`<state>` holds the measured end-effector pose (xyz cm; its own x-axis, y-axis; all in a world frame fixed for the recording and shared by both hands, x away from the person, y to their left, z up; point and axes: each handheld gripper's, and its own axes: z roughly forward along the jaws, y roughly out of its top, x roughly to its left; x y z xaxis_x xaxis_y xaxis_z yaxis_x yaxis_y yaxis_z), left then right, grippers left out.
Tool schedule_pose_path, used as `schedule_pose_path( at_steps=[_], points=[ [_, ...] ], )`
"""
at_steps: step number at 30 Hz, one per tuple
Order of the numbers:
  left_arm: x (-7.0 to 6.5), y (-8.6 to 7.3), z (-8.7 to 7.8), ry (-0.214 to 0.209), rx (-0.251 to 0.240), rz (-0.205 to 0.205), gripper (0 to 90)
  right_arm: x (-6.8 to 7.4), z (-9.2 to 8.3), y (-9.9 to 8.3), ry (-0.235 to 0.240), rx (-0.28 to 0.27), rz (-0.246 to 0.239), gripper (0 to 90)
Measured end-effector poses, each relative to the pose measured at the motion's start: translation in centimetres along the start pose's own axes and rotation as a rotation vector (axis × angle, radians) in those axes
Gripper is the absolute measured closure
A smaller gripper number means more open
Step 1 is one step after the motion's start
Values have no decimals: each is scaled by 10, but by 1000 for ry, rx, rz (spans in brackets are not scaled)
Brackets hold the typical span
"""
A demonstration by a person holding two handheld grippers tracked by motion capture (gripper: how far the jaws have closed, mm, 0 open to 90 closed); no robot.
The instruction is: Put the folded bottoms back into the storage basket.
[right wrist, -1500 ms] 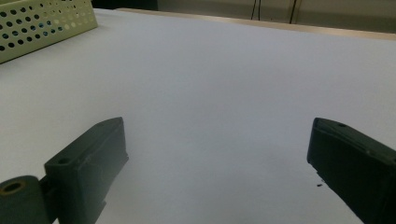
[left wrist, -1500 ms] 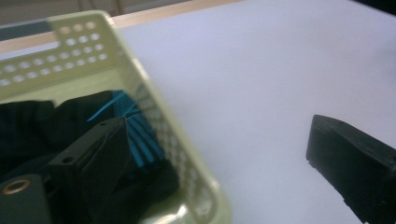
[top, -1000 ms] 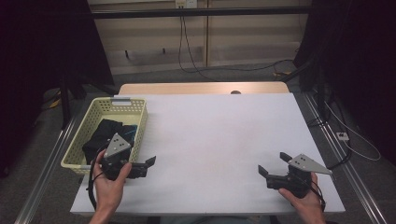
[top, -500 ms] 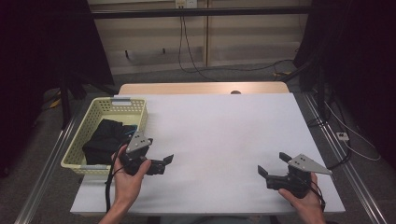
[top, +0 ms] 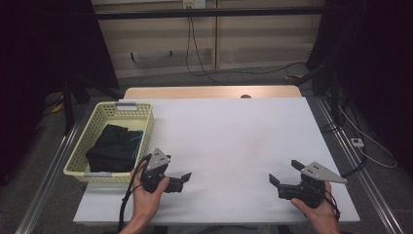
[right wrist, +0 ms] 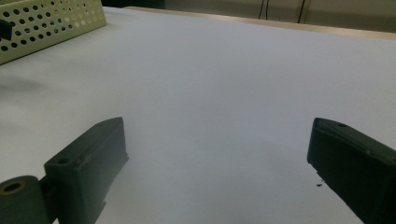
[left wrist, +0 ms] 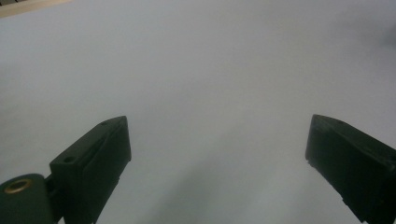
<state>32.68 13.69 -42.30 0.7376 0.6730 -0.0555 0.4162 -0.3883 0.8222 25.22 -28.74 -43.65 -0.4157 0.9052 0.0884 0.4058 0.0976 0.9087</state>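
At the far left of the white table [top: 234,131], a pale yellow perforated basket [top: 84,158] is sitting near the left edge; a dark folded cloth [top: 114,146] with a thin streak of blue is lying inside it, filling most of the floor of the basket; the basket's holed wall is also showing in the top left corner of the right gripper view.

Just to the right of the basket's near corner, the person's left hand [top: 148,197] is holding the left gripper [top: 181,179] low over the table, its jaws pointing right toward the middle; the jaws are standing wide apart with nothing between them (the left gripper view is showing bare white surface in the gap); a black cable is trailing from it toward the near edge.

The middle of the table is lying bare between the two hands.

Well apart at the near right, the right hand [top: 316,212] is holding the right gripper [top: 284,171], its grey three-cornered plate on top and its jaws pointing left and slightly far; these jaws too are spread wide and gripping nothing; neither gripper is touching the cloth or the basket.
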Motion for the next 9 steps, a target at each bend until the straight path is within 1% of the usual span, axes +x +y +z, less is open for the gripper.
schedule_pose_path(
  at_steps=[1, 2, 3, 4, 5, 7, 8, 9],
  points=[
    [0, -2, 0, 1, -1, -4, 69, 0, -1, 0, 1, 0, -3, 47],
    [0, -3, -1, 6, -1, 1, 69, -1, -1, 0, 1, 0, -4, 46],
    [0, -5, -1, 5, -3, -5, 69, -1, -1, 0, 1, 1, -5, 47],
    [0, -5, -1, 7, -6, 1, 68, -1, 0, 0, 1, 3, -3, 47],
    [0, -5, -1, 12, -5, 1, 64, -1, 0, 0, 0, 4, 0, 47],
    [2, -5, 0, 24, -14, -13, 58, -1, 1, 0, 1, 4, -2, 47],
    [2, -6, 0, 31, -8, -21, 57, -1, 1, 0, 1, 5, -2, 47],
    [2, -7, 2, 43, -14, -18, 57, -1, 1, 0, 0, 5, -1, 47]
  ],
)
